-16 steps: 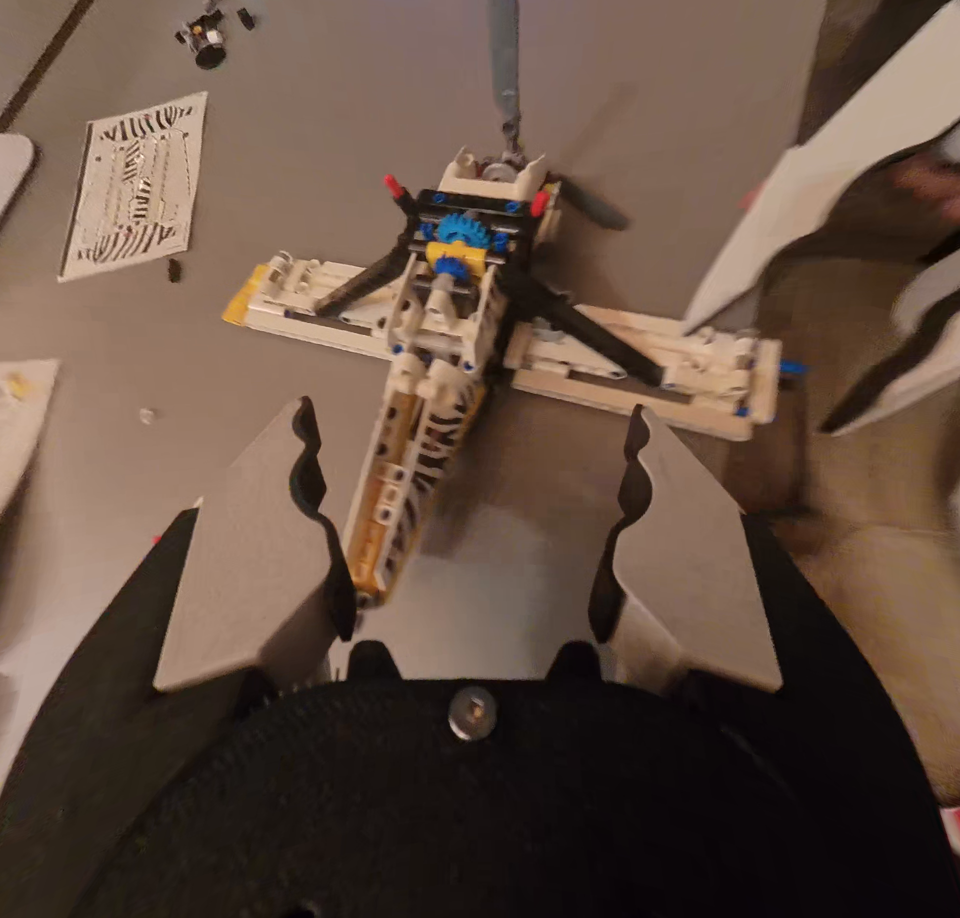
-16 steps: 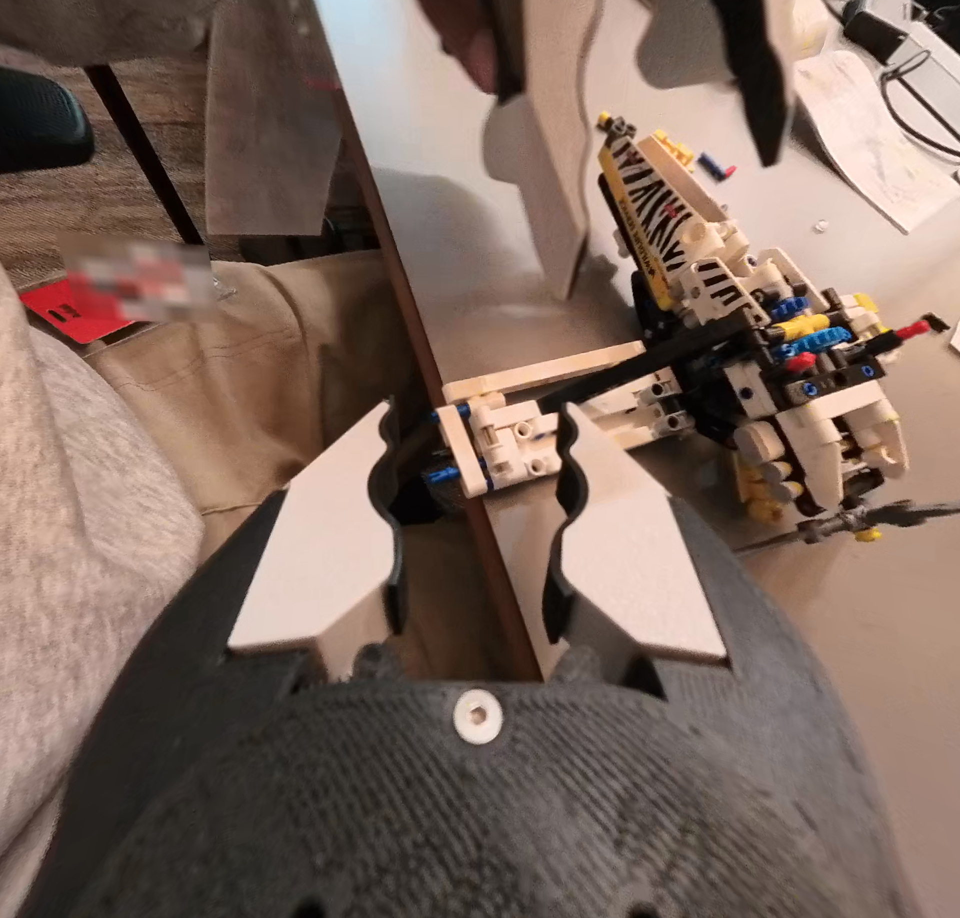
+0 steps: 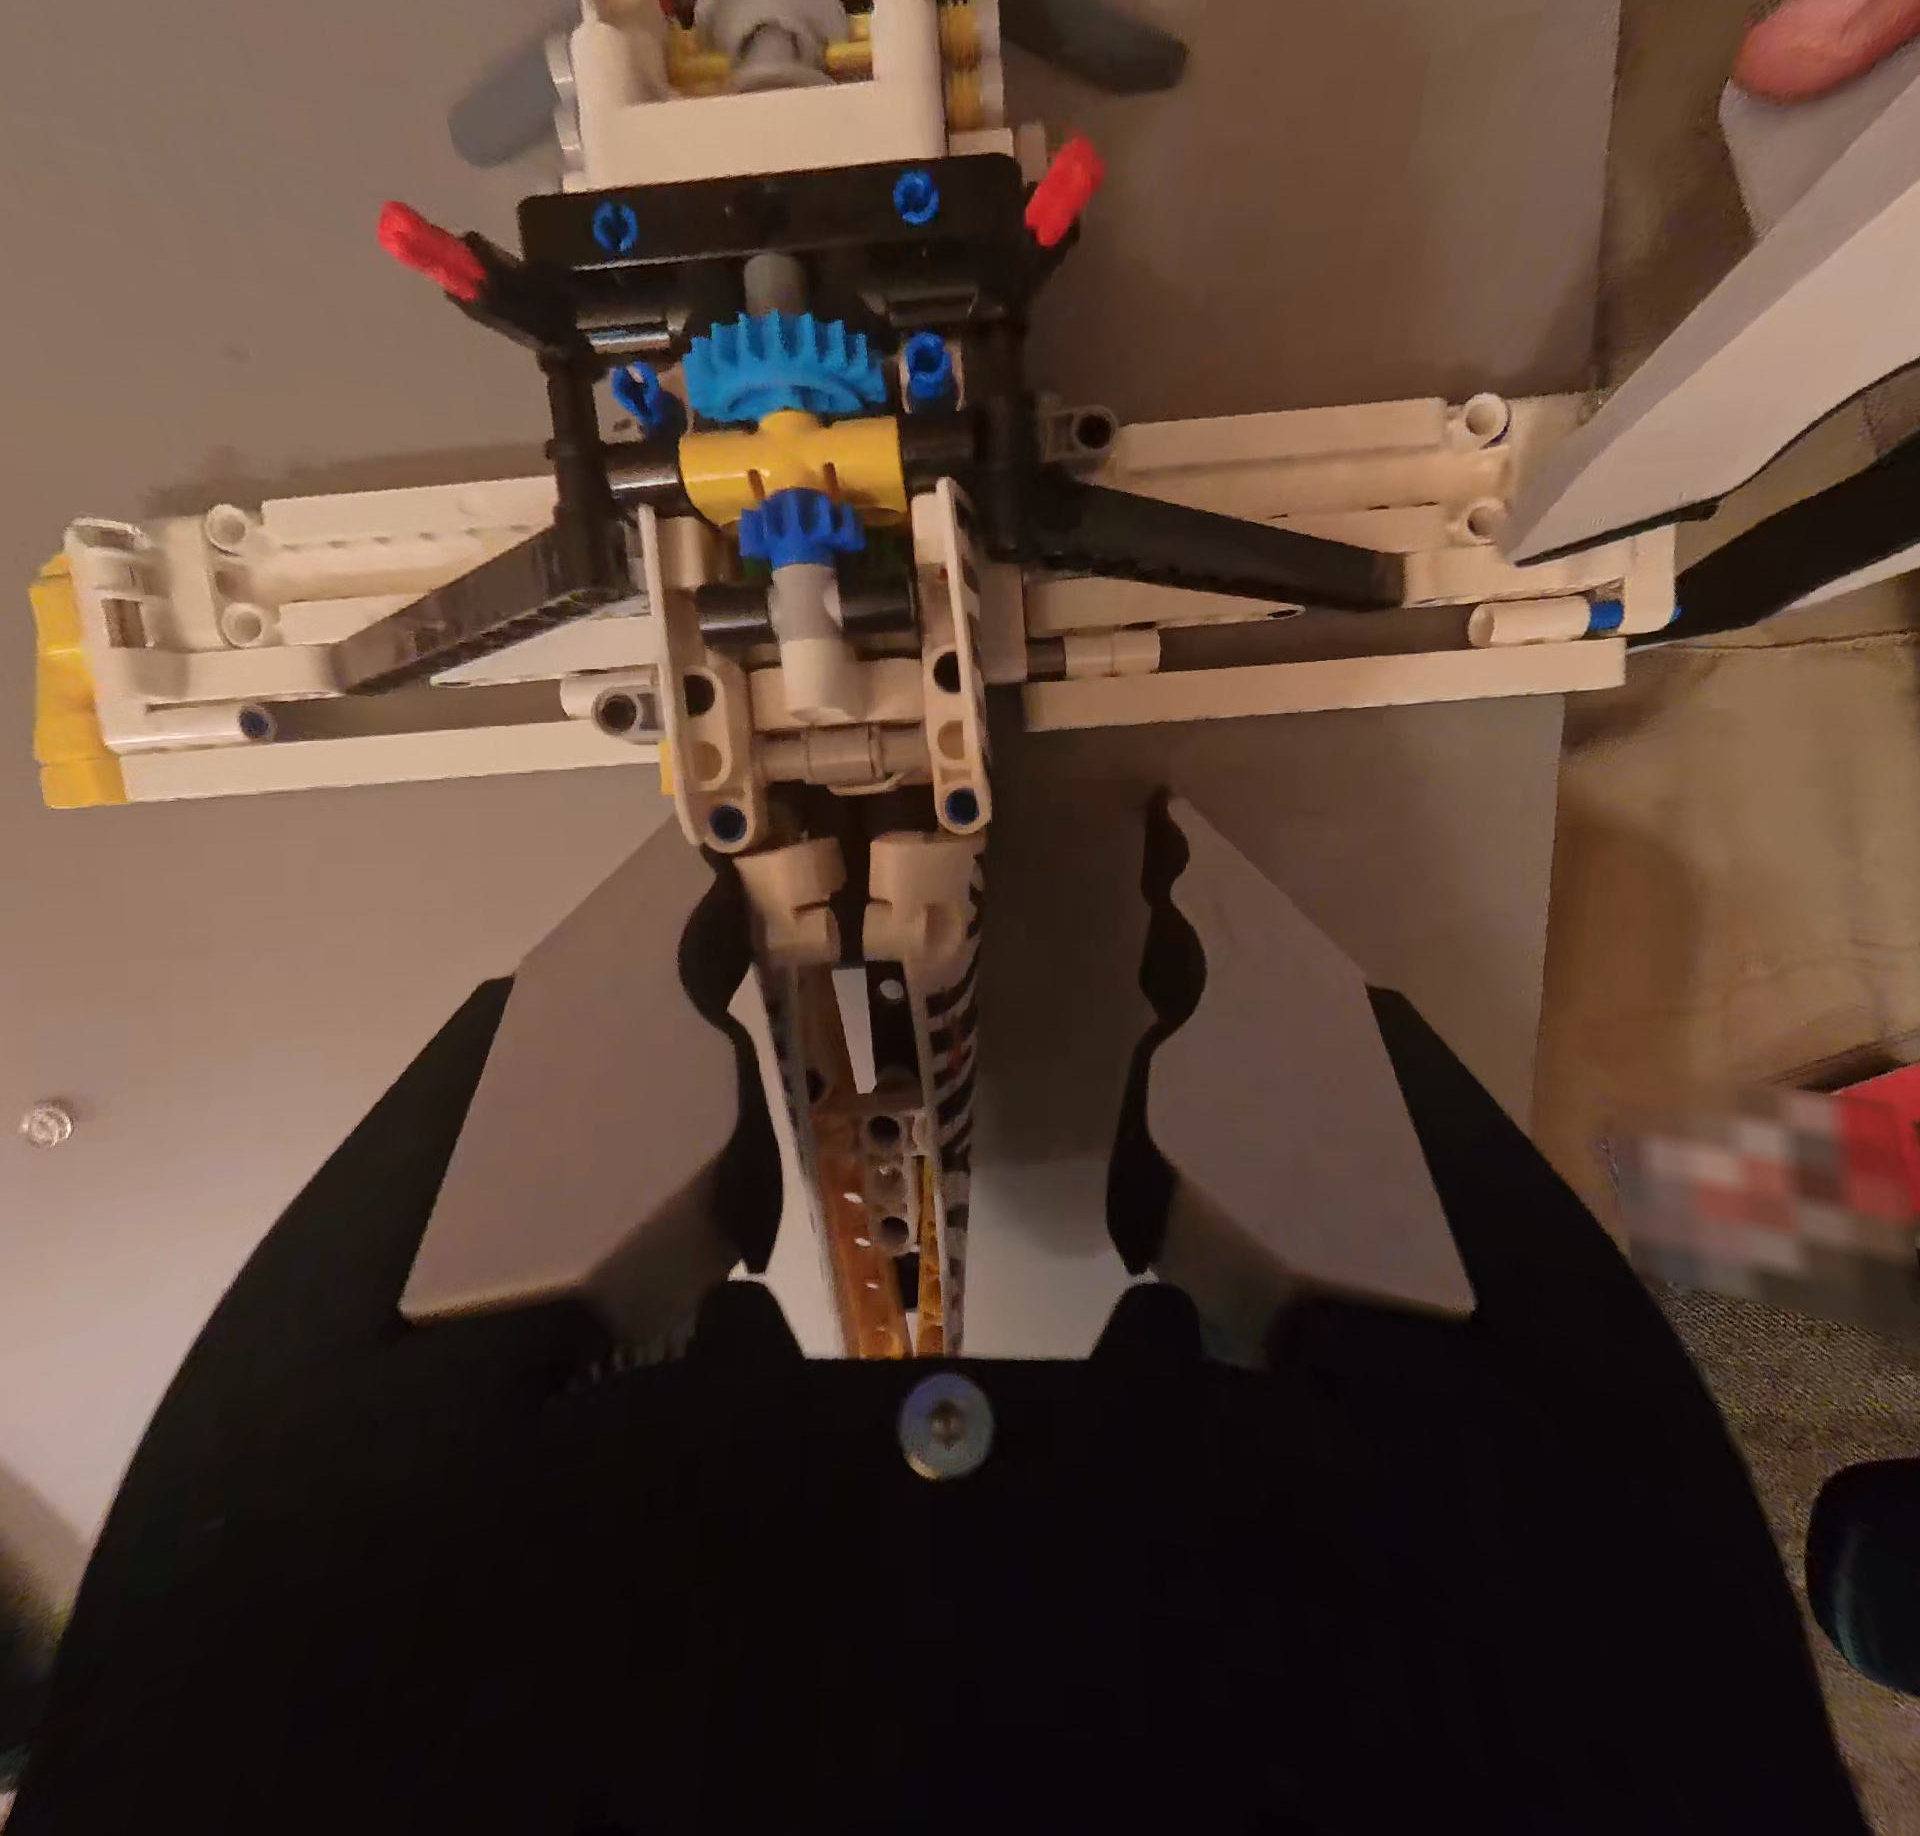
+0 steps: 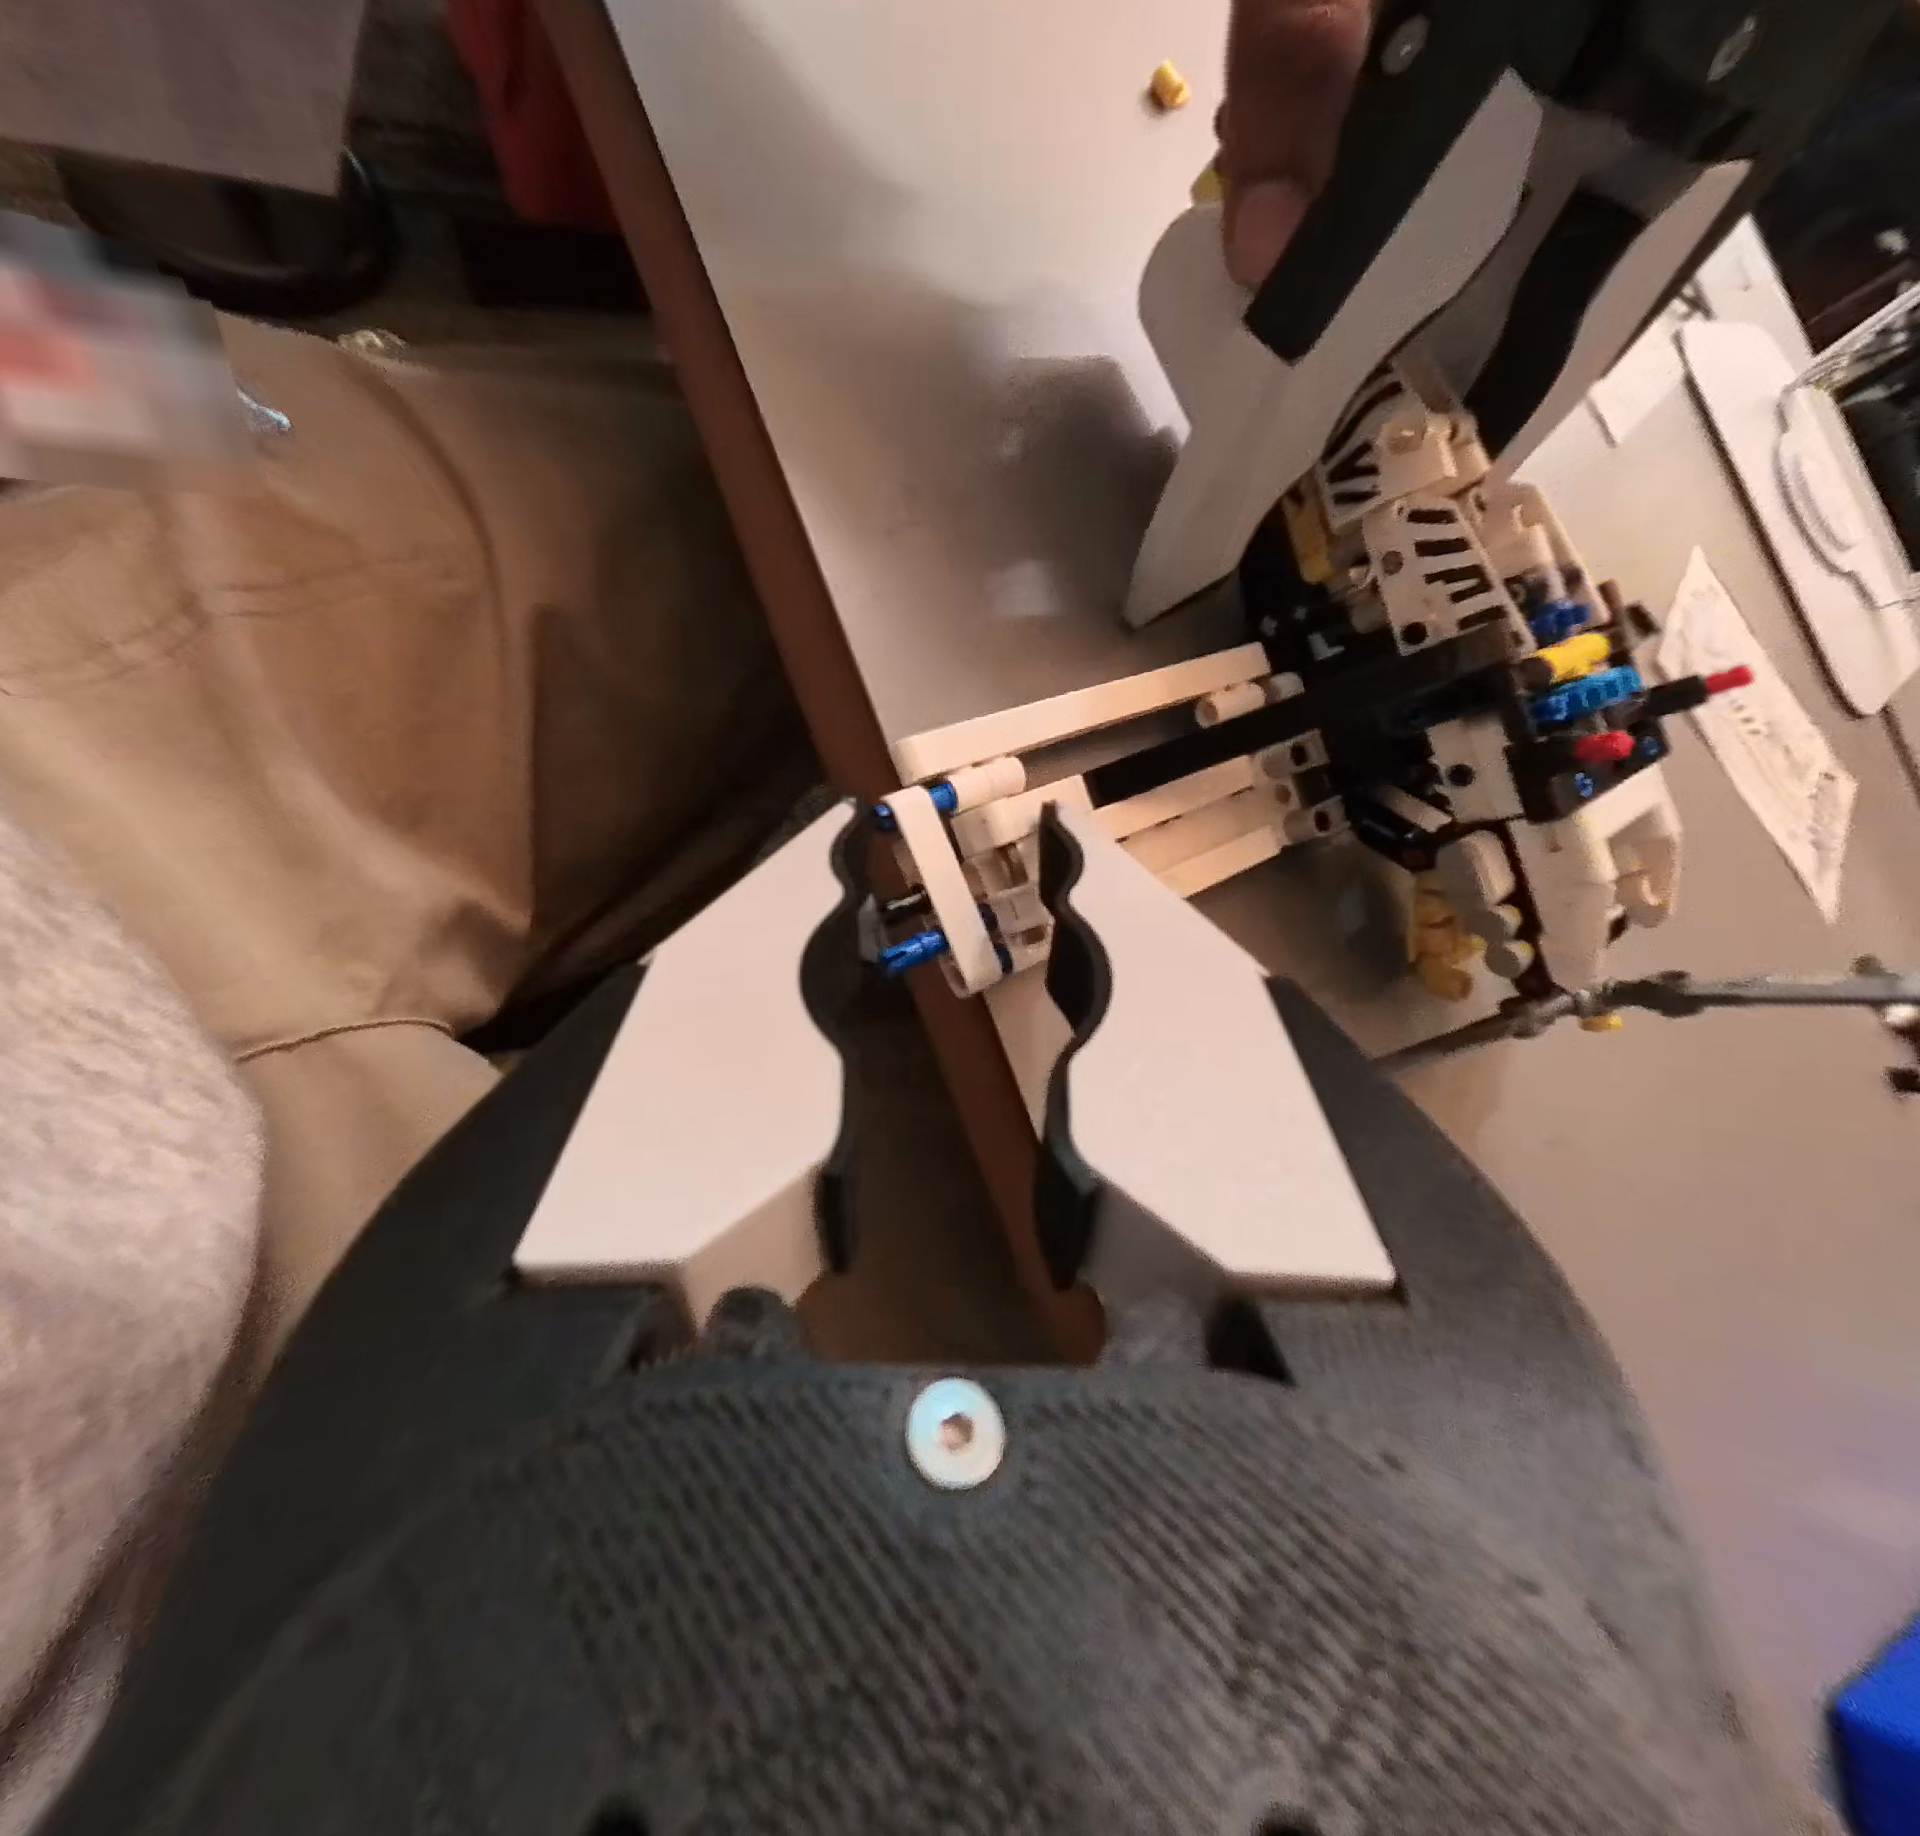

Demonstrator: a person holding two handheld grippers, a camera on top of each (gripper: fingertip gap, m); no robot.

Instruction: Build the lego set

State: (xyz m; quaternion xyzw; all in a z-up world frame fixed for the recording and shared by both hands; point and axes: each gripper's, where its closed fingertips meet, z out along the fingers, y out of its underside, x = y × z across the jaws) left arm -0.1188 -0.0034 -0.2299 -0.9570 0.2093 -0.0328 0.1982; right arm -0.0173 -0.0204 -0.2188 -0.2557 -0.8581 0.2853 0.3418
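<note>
The lego plane [image 3: 831,539] lies on the grey table: white wings, black struts, blue gears, zebra-striped tail, grey propeller [image 4: 1714,997]. My left gripper [image 3: 935,851] is open and straddles the tail; its left finger touches the tail side, and a gap shows at the right finger. It also shows from the right wrist view [image 4: 1320,539], coming down over the tail. My right gripper [image 4: 951,851] is shut on the wing tip [image 4: 966,882], which overhangs the table's front edge. Its fingers also show in the left wrist view [image 3: 1600,591] at that wing's end.
The brown table edge [image 4: 727,436] runs under the held wing tip. A person's tan trousers [image 4: 364,643] lie beyond it. A sticker sheet [image 4: 1756,747] and papers lie past the plane's nose. A small yellow piece [image 4: 1169,82] and a clear stud [image 3: 47,1126] lie loose.
My left gripper has moved forward and down over the tail and narrowed. My right gripper has moved in and closed on the wing tip.
</note>
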